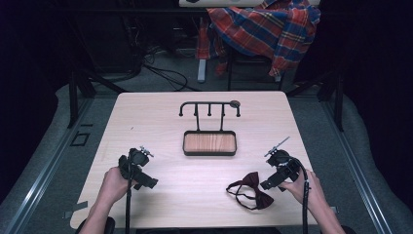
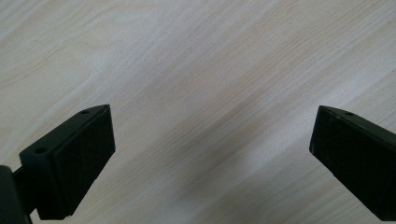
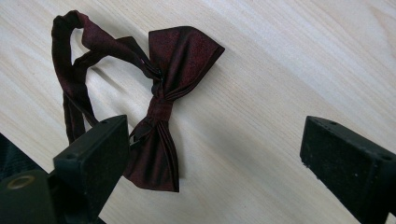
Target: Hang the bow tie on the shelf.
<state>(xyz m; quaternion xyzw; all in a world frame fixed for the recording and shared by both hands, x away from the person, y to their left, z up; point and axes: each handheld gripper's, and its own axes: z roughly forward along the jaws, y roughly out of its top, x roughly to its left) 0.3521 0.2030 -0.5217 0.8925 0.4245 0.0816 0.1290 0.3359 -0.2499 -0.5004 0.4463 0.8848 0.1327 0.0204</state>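
Observation:
A dark red bow tie (image 1: 253, 188) with a looped strap lies flat on the table near the front right. In the right gripper view the bow tie (image 3: 164, 100) sits just beyond the left jaw. My right gripper (image 1: 269, 184) hovers right beside it, jaws wide apart and empty; from its own camera the right gripper (image 3: 215, 154) has bare wood between the jaws. My left gripper (image 1: 146, 181) rests at the front left, held by a hand, and the left gripper (image 2: 212, 149) stands open over bare table.
A black rack with hooks (image 1: 209, 111) stands at the table's middle, with a wooden tray (image 1: 210, 143) at its foot. A plaid shirt (image 1: 265, 27) hangs over a chair behind the light wooden table (image 1: 146, 117). Cables lie on the floor beyond.

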